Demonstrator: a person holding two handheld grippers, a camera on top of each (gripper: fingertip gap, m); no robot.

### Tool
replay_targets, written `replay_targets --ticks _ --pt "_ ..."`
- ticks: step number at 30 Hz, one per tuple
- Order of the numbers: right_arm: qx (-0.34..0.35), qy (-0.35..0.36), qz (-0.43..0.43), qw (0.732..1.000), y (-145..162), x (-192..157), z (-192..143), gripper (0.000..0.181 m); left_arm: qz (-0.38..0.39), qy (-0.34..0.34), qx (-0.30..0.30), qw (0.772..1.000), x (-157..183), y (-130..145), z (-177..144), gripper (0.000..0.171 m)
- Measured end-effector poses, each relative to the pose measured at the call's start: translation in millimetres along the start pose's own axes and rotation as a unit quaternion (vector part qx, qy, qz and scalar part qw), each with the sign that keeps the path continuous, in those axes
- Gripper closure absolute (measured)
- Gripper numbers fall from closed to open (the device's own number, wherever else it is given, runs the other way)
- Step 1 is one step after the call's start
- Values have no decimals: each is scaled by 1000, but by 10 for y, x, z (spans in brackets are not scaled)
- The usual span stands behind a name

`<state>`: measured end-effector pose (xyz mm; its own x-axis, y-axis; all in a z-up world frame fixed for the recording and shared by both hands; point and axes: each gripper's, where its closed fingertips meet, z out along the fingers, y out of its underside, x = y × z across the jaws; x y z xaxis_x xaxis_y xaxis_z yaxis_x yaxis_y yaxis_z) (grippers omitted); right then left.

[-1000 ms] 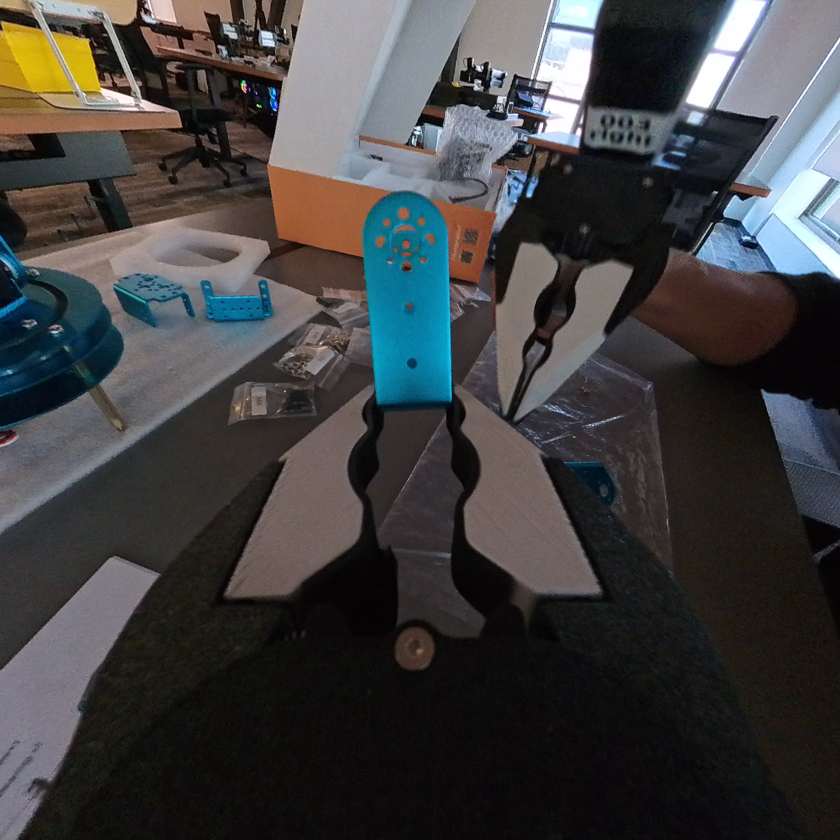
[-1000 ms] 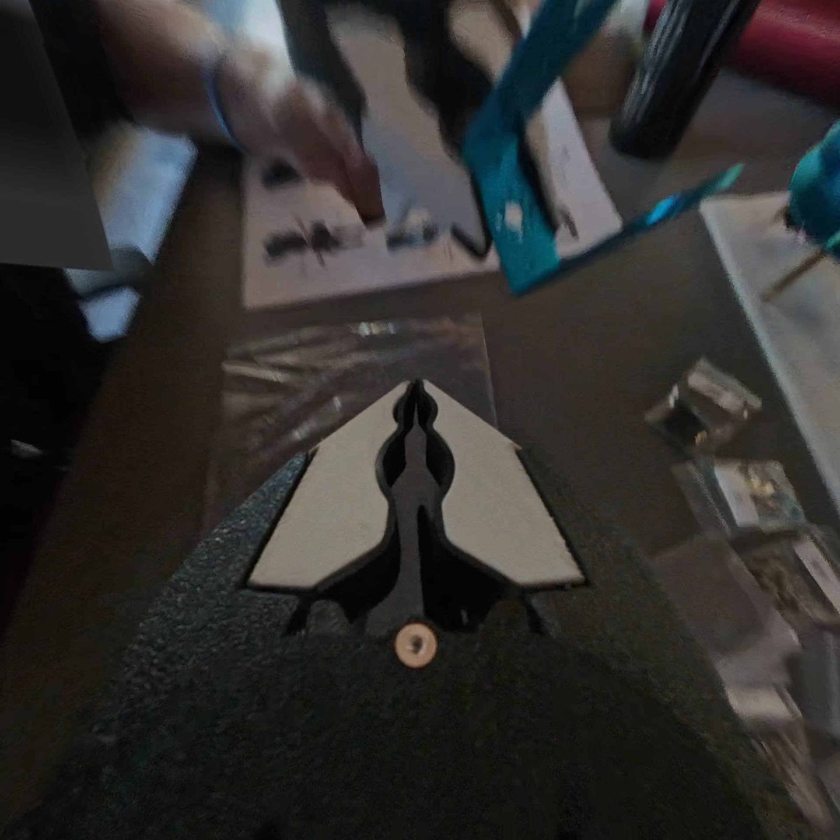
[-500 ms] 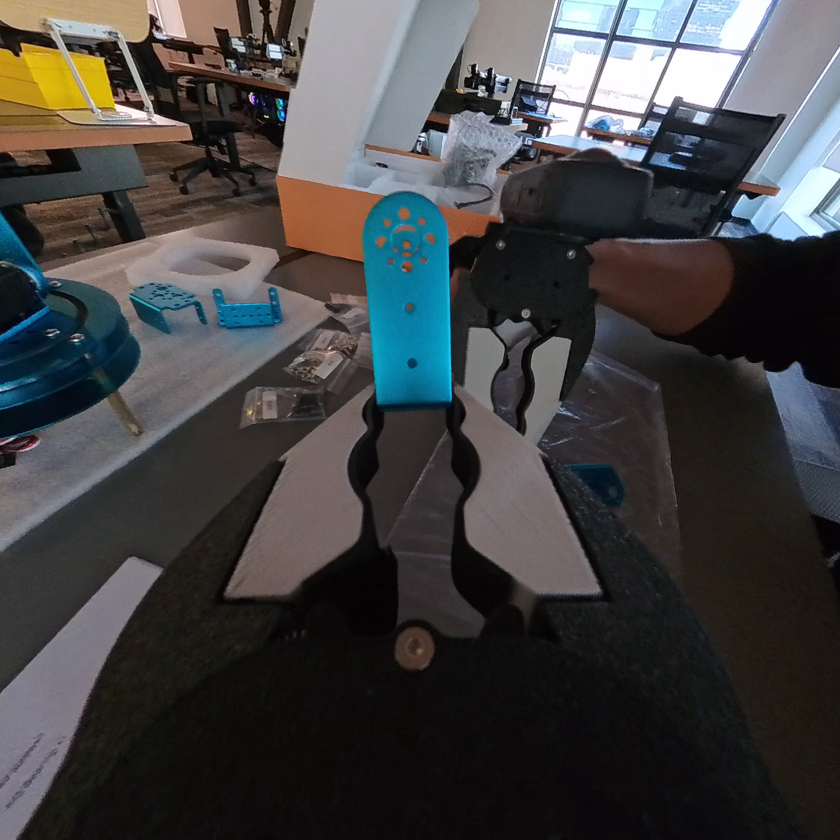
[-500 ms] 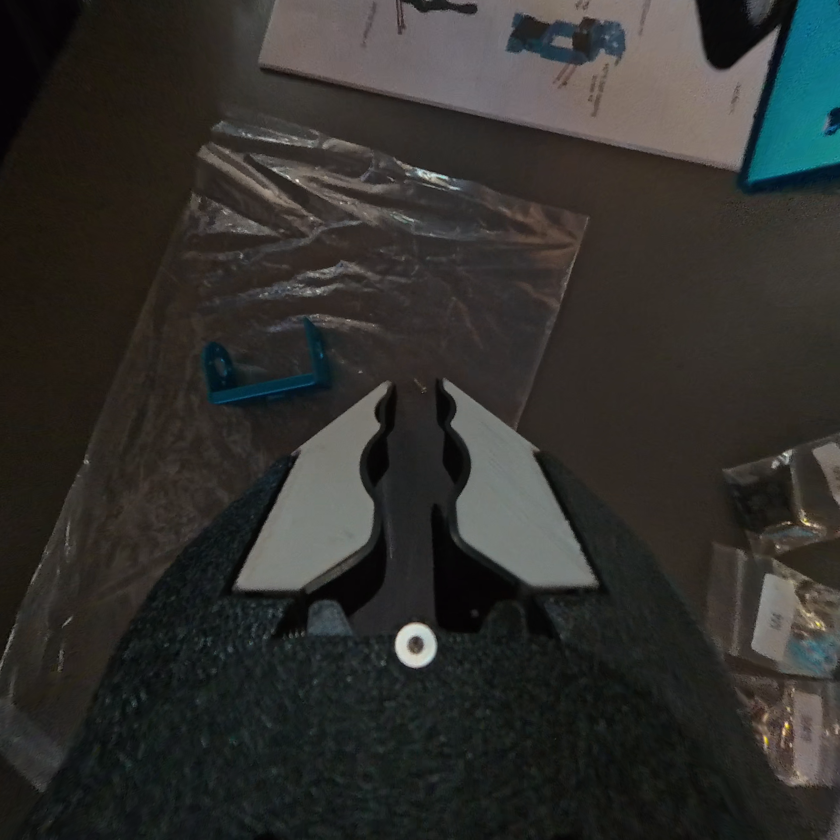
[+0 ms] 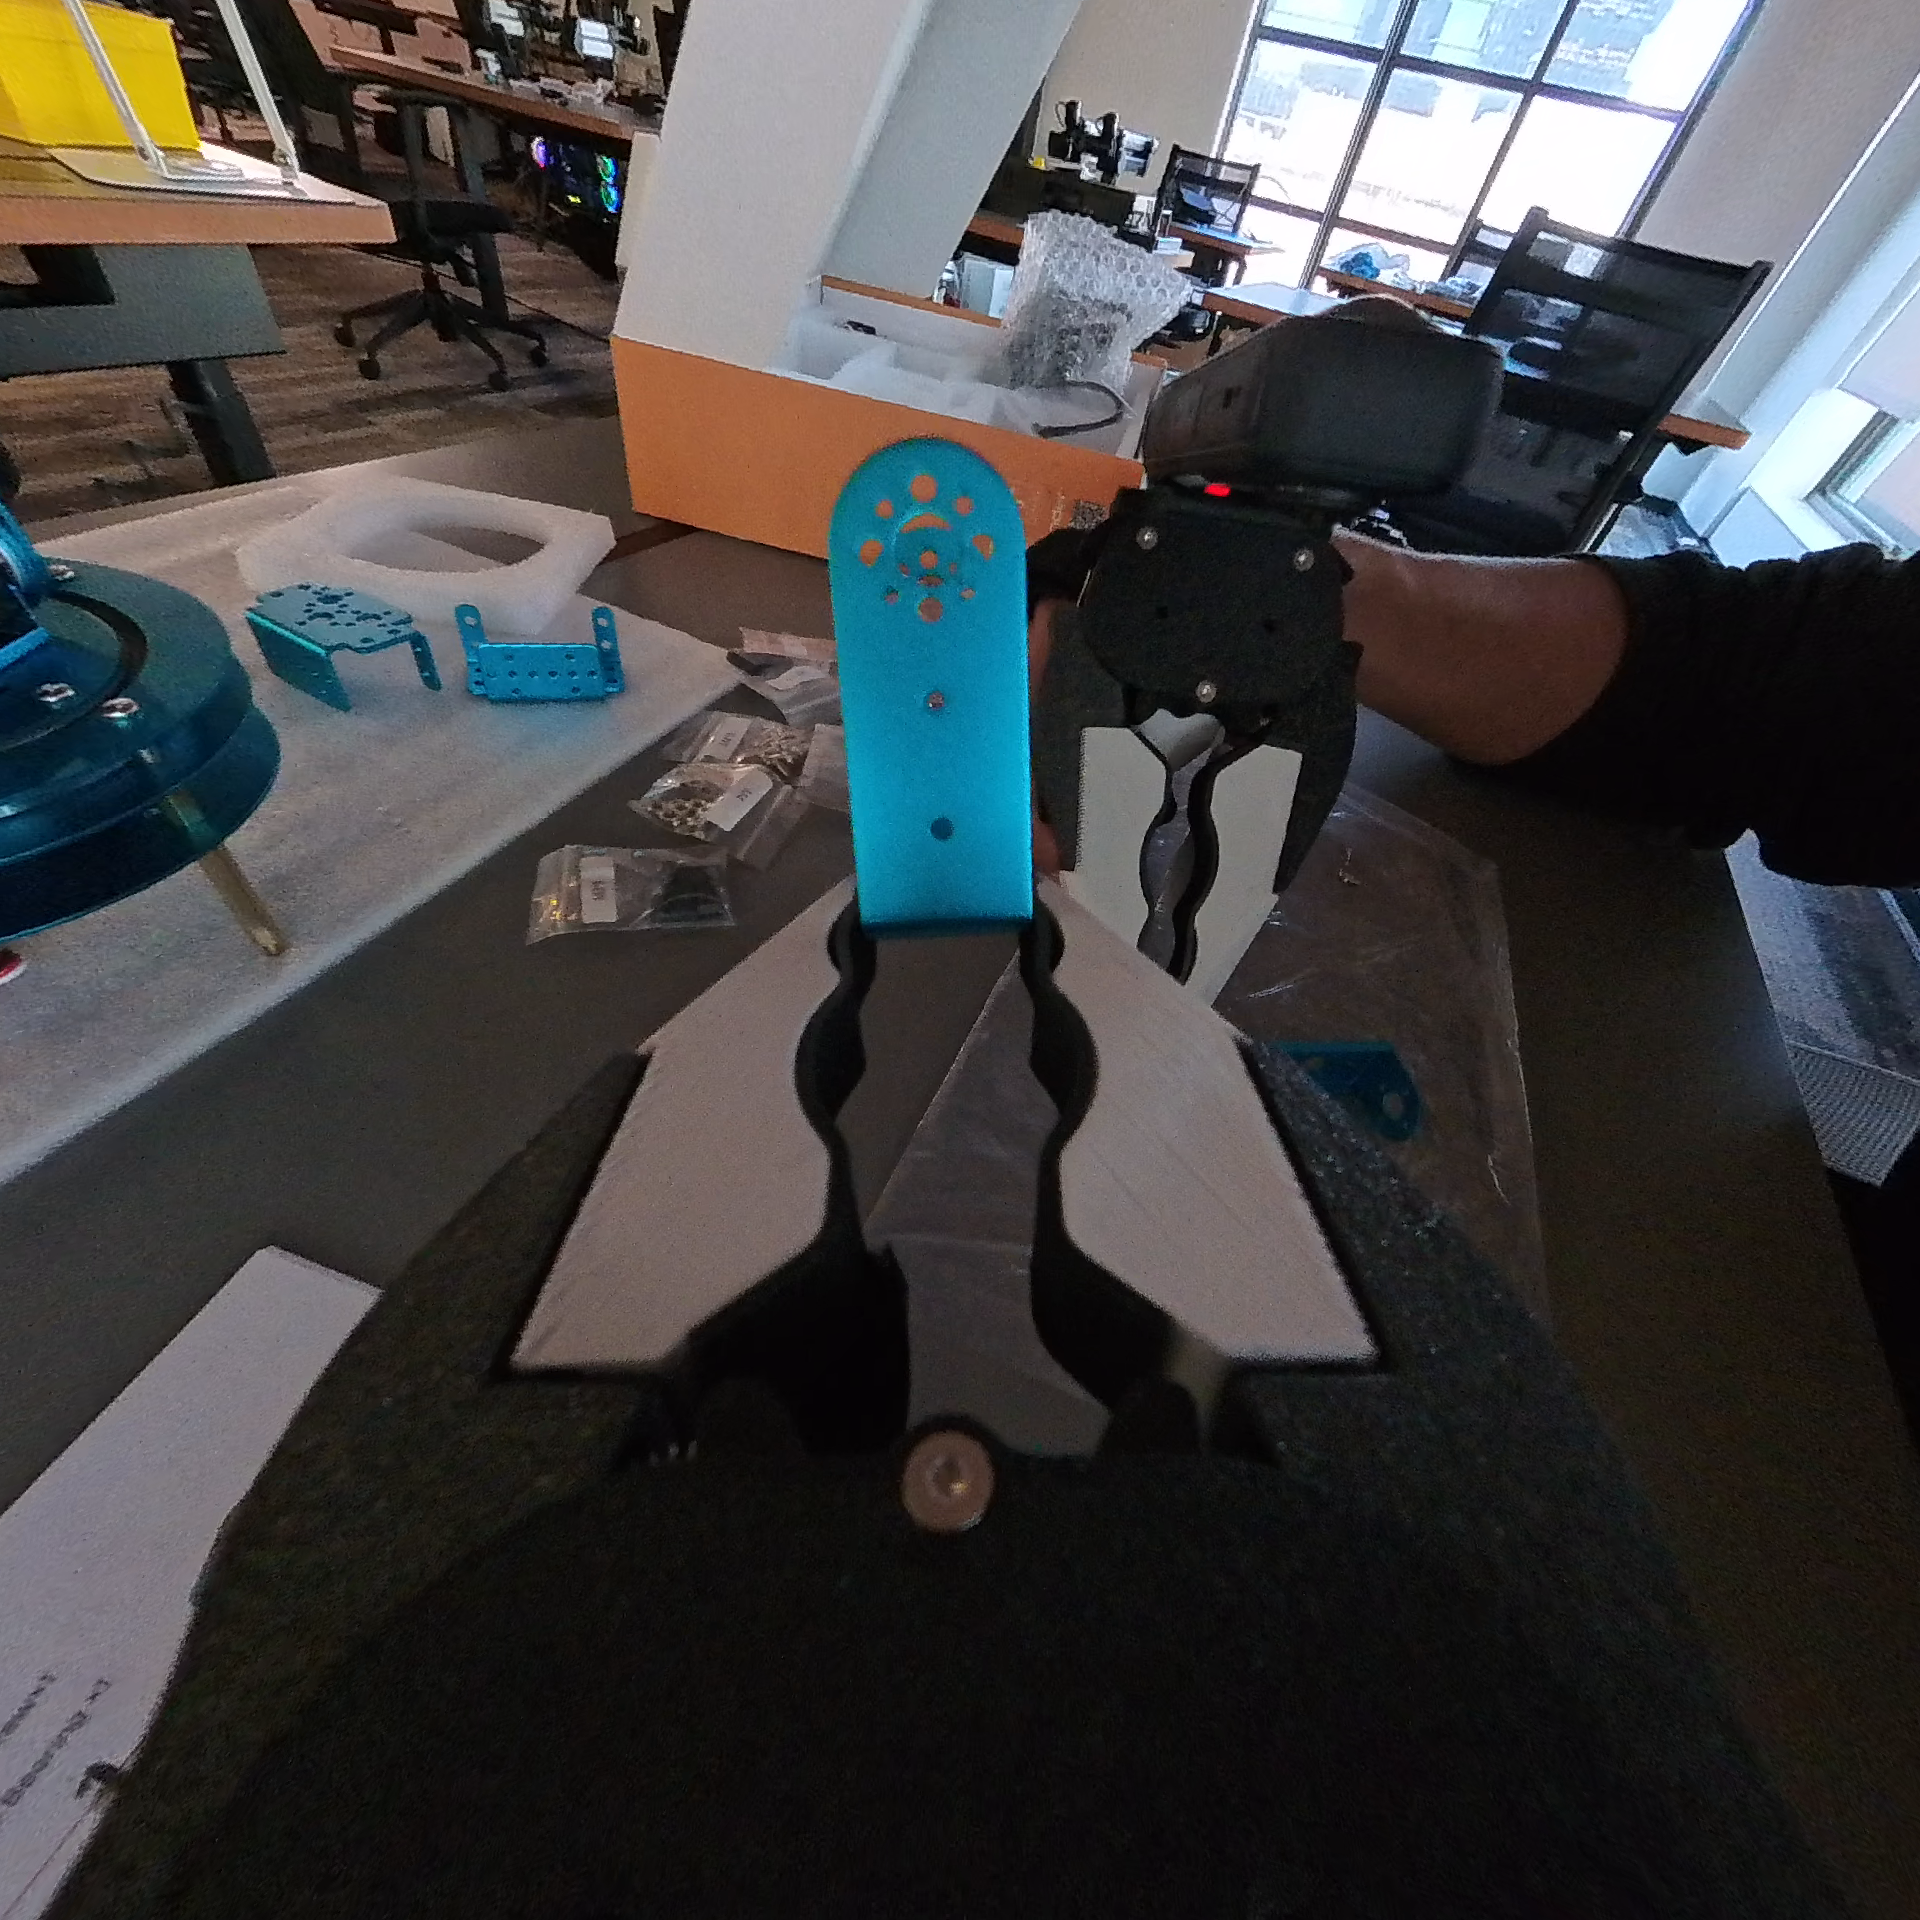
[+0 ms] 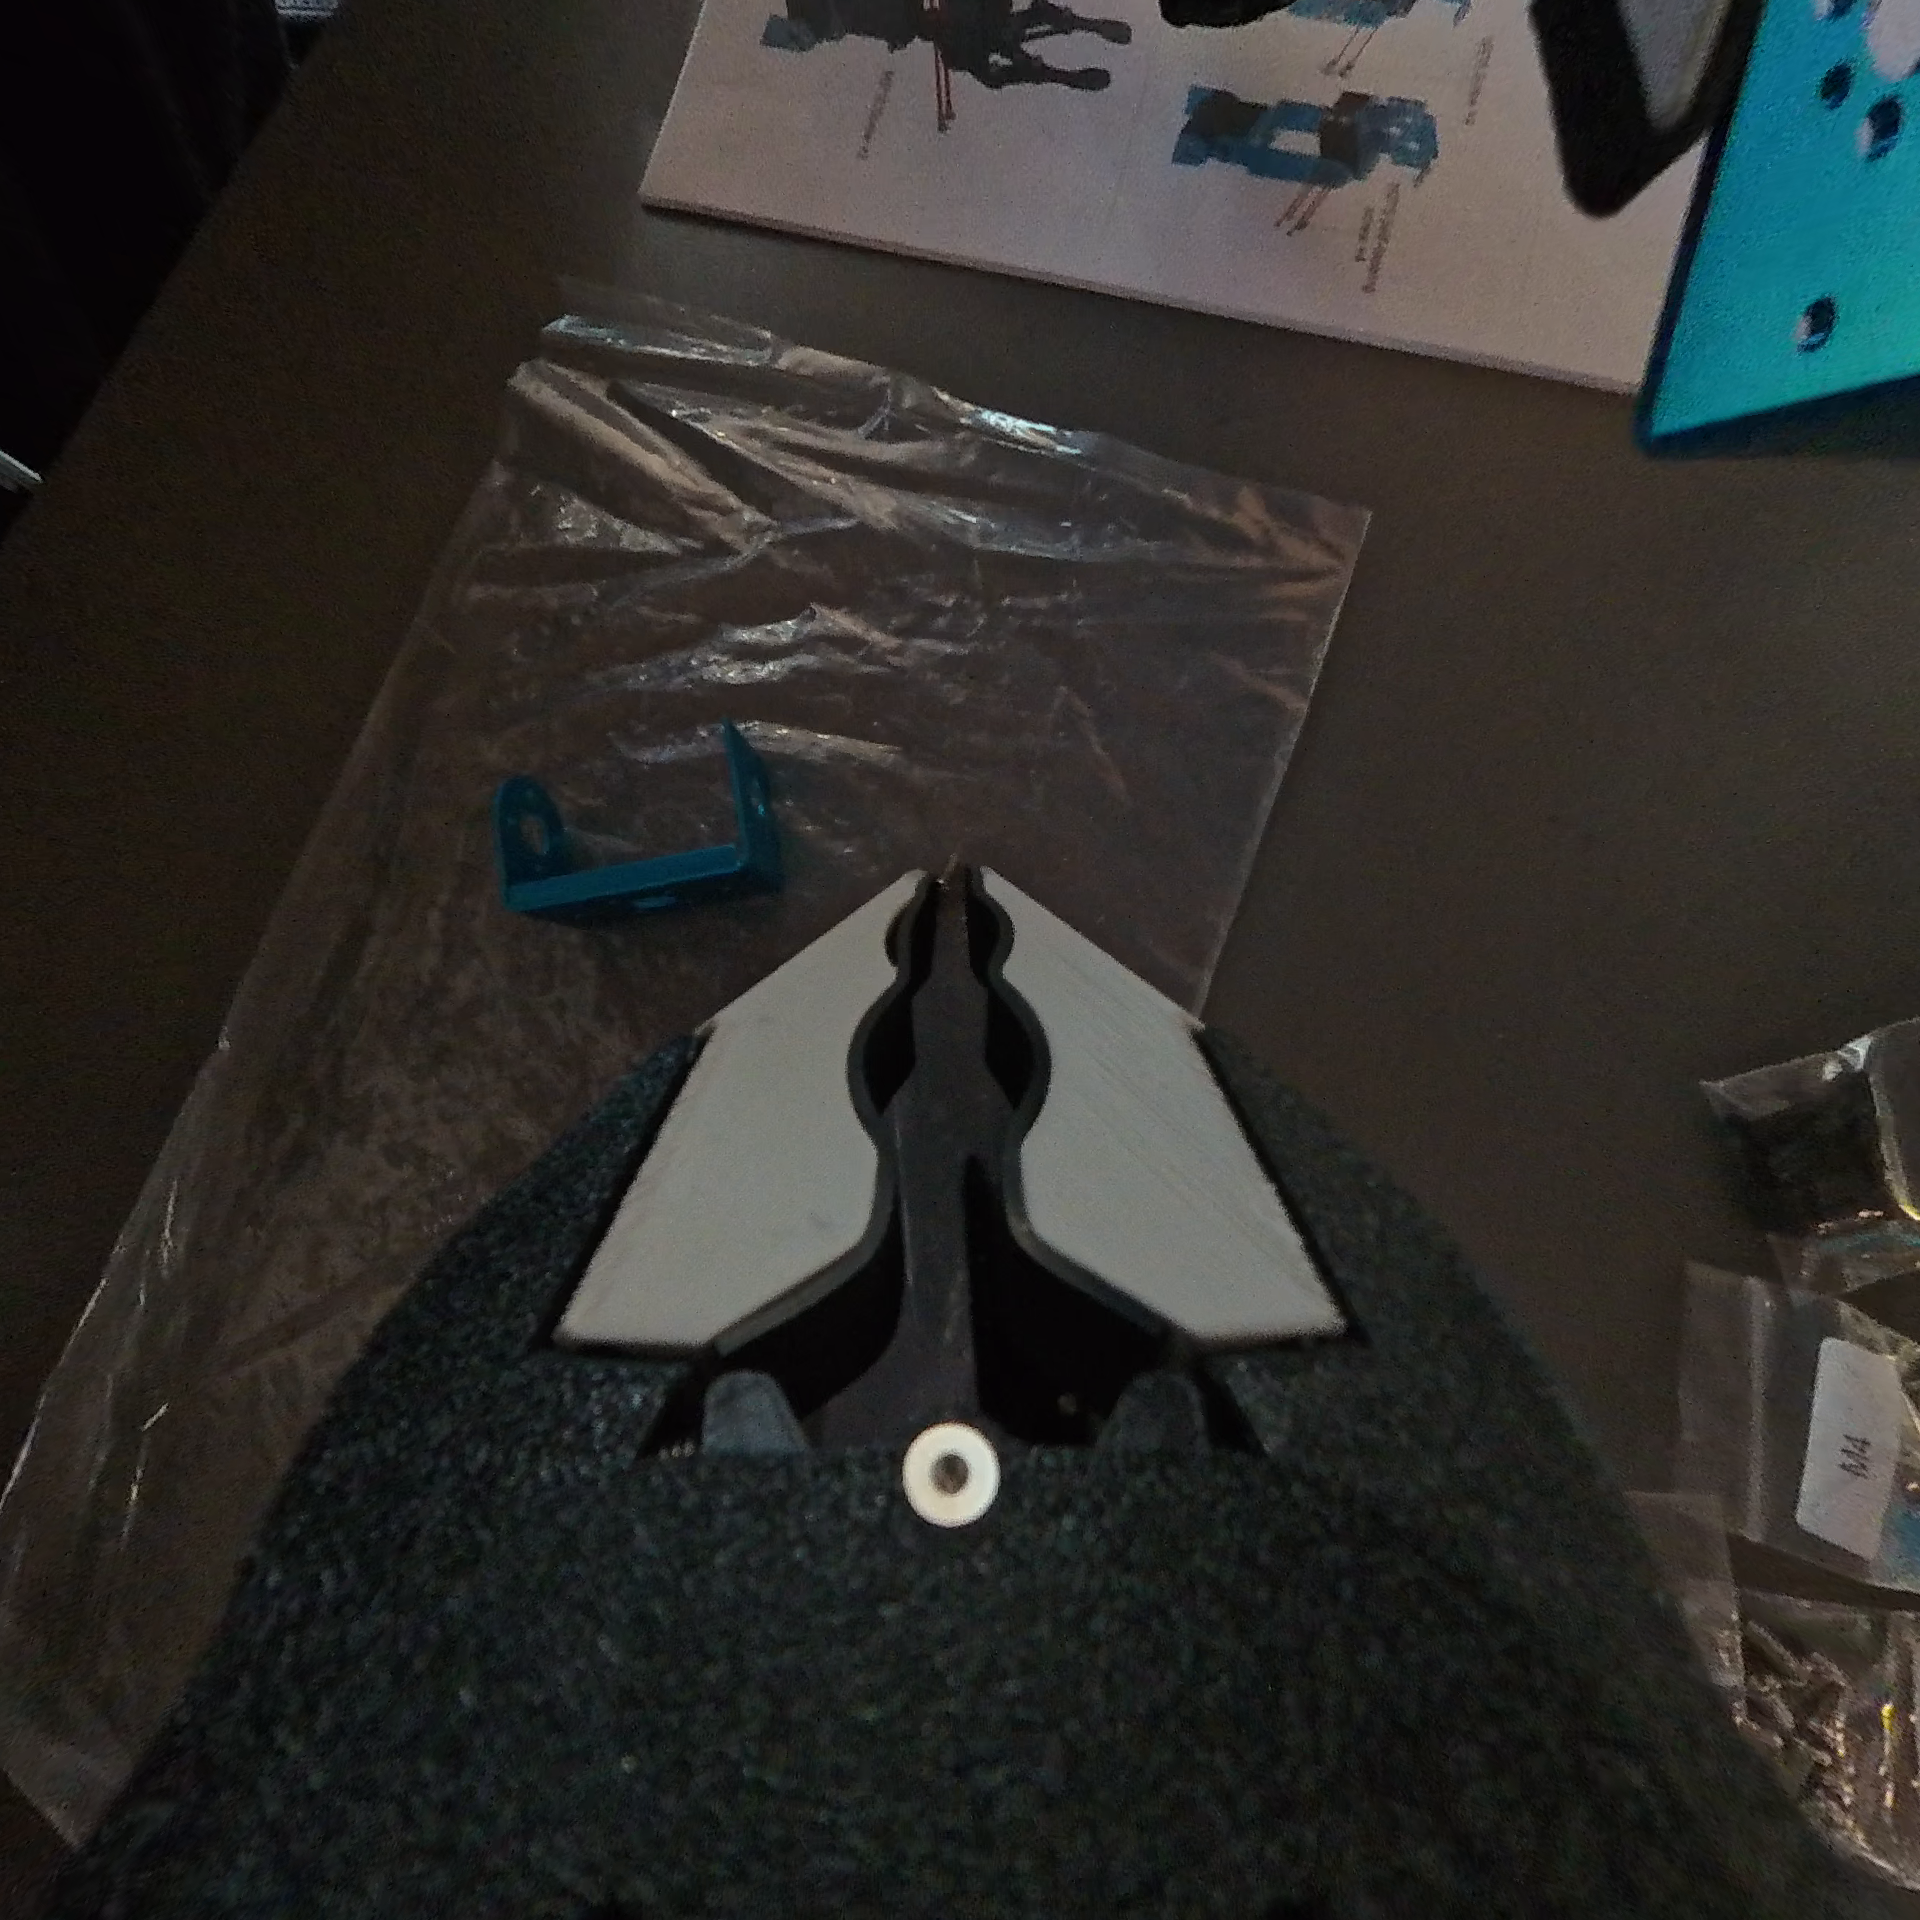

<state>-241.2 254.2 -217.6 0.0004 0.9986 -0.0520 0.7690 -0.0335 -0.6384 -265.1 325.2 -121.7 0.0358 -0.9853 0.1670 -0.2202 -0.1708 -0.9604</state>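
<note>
My left gripper (image 5: pixel 940 925) is shut on the lower end of a blue perforated metal plate (image 5: pixel 935 727) and holds it upright above the table. The plate also shows at the top right of the right wrist view (image 6: pixel 1797 260). My right gripper (image 6: pixel 951 881) points down at a clear plastic bag (image 6: pixel 935 582), its jaws closed to a narrow gap around a tiny screw (image 6: pixel 950 862) at the tips. A small blue U-bracket (image 6: pixel 644 831) lies on the bag just left of the tips. In the left wrist view the right gripper (image 5: pixel 1184 956) stands right of the plate.
A printed instruction sheet (image 6: pixel 1143 156) lies beyond the bag. Small hardware bags (image 6: pixel 1849 1351) sit at the right. In the left wrist view are an orange box (image 5: pixel 779 447), white foam (image 5: pixel 436 540), two blue brackets (image 5: pixel 332 644), and a blue round base (image 5: pixel 94 748). Tip to tip, the grippers are about 12 cm apart.
My right gripper swung down over the plastic bag, opened slightly, then narrowed its jaws around the tiny screw. My left gripper kept the blue plate still.
</note>
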Motion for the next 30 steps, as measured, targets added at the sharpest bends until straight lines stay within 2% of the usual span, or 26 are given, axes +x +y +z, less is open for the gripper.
replay_targets --ticks 13,22,30 --pt "3 -10 34 999 -21 -25 7 181 8 -4 -3 1000 -9 10 -2 145" --pt "29 35 35 998 -115 -69 -98 181 36 -15 -7 999 3 2 -5 145" --pt "-6 42 53 998 72 -61 -79 181 44 -14 -10 999 24 10 0 145"
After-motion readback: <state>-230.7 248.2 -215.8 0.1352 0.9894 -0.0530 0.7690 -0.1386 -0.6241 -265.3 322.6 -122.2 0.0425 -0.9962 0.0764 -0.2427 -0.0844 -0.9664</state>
